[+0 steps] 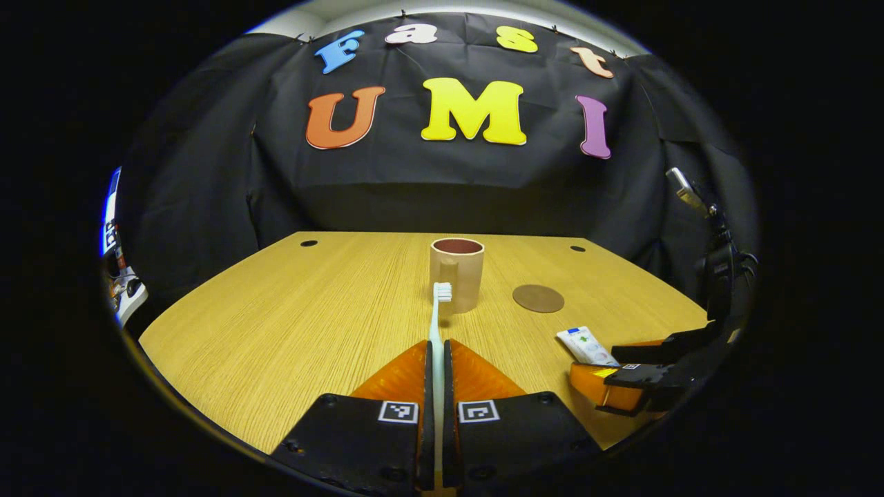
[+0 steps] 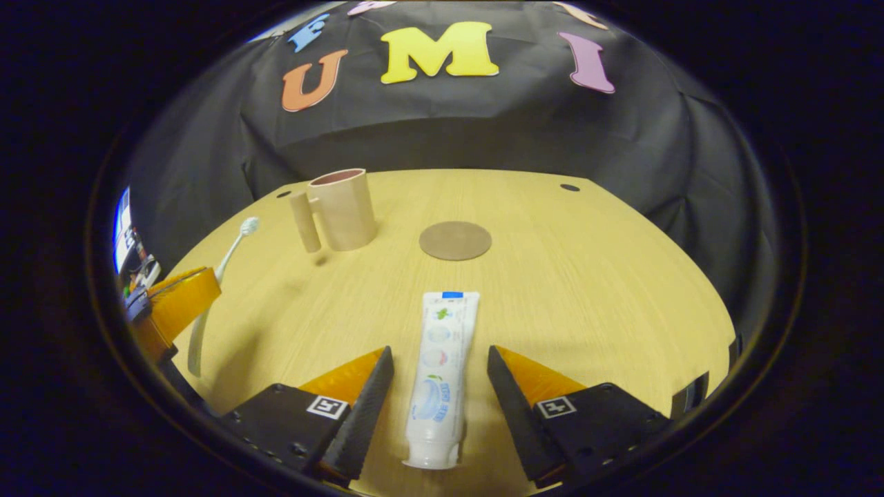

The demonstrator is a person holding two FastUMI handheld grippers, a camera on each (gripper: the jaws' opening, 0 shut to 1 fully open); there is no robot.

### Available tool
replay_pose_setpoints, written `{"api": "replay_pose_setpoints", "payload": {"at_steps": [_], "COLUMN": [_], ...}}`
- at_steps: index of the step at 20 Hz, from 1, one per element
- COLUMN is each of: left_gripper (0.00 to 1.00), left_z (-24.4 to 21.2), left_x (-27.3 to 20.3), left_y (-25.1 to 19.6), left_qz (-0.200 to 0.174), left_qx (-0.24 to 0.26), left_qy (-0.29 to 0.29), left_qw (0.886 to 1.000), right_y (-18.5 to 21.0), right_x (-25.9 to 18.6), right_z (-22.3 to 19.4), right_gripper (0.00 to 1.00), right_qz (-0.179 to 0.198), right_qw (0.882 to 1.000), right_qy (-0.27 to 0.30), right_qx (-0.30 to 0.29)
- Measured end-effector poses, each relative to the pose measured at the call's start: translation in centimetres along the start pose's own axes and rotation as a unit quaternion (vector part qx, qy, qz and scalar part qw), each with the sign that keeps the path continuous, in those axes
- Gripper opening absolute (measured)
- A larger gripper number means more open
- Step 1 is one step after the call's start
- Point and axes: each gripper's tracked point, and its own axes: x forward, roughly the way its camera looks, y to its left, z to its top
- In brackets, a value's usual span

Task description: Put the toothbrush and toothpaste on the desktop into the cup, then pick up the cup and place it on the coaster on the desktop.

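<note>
A: Where is the toothbrush (image 1: 436, 331)?

B: In the left gripper view it runs up the centre of the frame, pinched by its handle between the closed fingers of the left gripper (image 1: 436, 352), bristles toward the cup (image 1: 457, 273) just above. Held lengthwise like that, it looks lined up for dropping in head-up.

A: And the toothpaste (image 2: 438, 376)?

B: Flat on the desktop (image 2: 587, 276), bottom centre of the right gripper view, cap nearest the camera. The right gripper (image 2: 440, 376) stands wide apart on either side of the tube, touching nothing; I judge it is set to close across it.

A: The coaster (image 2: 455, 240)?

B: Bare, mid-frame, right of the cup. Whether the cup's handle faces the coaster is hard to tell through the fisheye.
</note>
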Motion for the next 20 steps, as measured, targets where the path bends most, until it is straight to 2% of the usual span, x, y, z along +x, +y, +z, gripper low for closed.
{"api": "replay_pose_setpoints", "payload": {"at_steps": [1, 3, 4, 5, 7, 9, 11, 15, 20], "left_gripper": [0.07, 0.07, 0.07, 0.07, 0.07, 0.07, 0.07, 0.07, 0.07], "left_z": [0.5, 1.5, 1.8, 2.0, 2.5, 3.0, 4.0, 6.5, 11.1], "left_x": [-0.2, -0.4, -0.5, -0.4, -0.5, -0.2, 0.2, 1.1, 2.7], "left_y": [0.1, 0.2, 0.2, 0.3, -0.1, -0.2, -0.2, 0.0, -0.3], "left_qz": [0.001, 0.002, 0.002, 0.002, 0.004, 0.004, 0.010, 0.013, 0.004], "left_qx": [-0.002, 0.001, 0.003, 0.005, 0.009, 0.008, 0.007, 0.018, 0.001], "left_qy": [-0.009, -0.026, -0.032, -0.036, -0.039, -0.041, -0.045, -0.067, -0.090], "left_qw": [1.000, 1.000, 0.999, 0.999, 0.999, 0.999, 0.999, 0.997, 0.996], "right_y": [-0.2, -0.4, -0.4, -0.1, -0.7, -0.7, -0.8, -1.2, -1.7], "right_x": [0.0, 0.1, 0.1, 0.1, 0.1, -0.1, 0.0, -0.4, -1.9], "right_z": [0.0, -0.1, 0.0, -0.1, -0.1, -0.1, 0.1, 0.7, 3.0], "right_gripper": [0.72, 0.61, 0.60, 0.51, 0.38, 0.35, 0.26, 0.25, 0.22], "right_qz": [-0.001, 0.000, 0.006, 0.010, 0.018, 0.031, 0.040, 0.044, 0.055], "right_qw": [1.000, 1.000, 1.000, 1.000, 1.000, 0.999, 0.999, 0.998, 0.996], "right_qy": [-0.001, -0.001, -0.002, 0.000, 0.000, 0.001, -0.003, -0.032, -0.070], "right_qx": [0.001, 0.007, 0.012, 0.020, 0.024, 0.025, 0.028, 0.025, 0.026]}}
